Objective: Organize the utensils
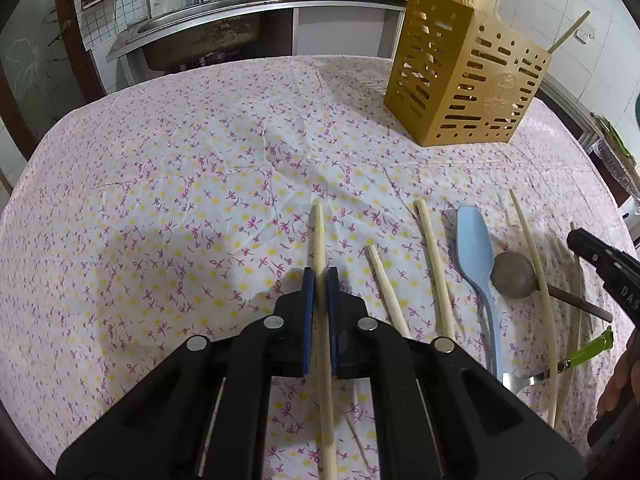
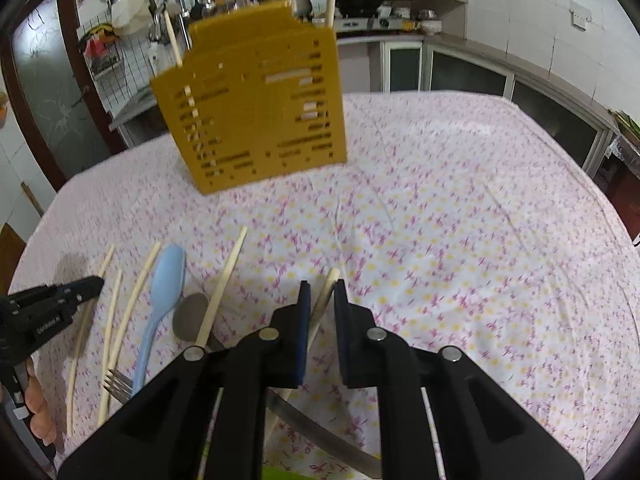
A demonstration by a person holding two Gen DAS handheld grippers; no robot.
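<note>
Risk noted first: each chopstick is pinched near one end only, so it could pivot or slip out on the lift, and a long stick may catch the slotted side of the gold utensil holder [image 1: 464, 76] rather than drop in. Left gripper [image 1: 320, 280] is nearly closed, pads pressing a chopstick [image 1: 319, 240] lying on the floral tablecloth [image 1: 180, 200]. Right gripper [image 2: 322, 292] is narrowly parted around another chopstick [image 2: 326, 292]; it touches the left pad, the far-side contact unclear. Blue spoon [image 1: 476, 248], metal spoon [image 1: 513, 276] and fork [image 2: 118, 386] remain on the cloth between the grippers.
</note>
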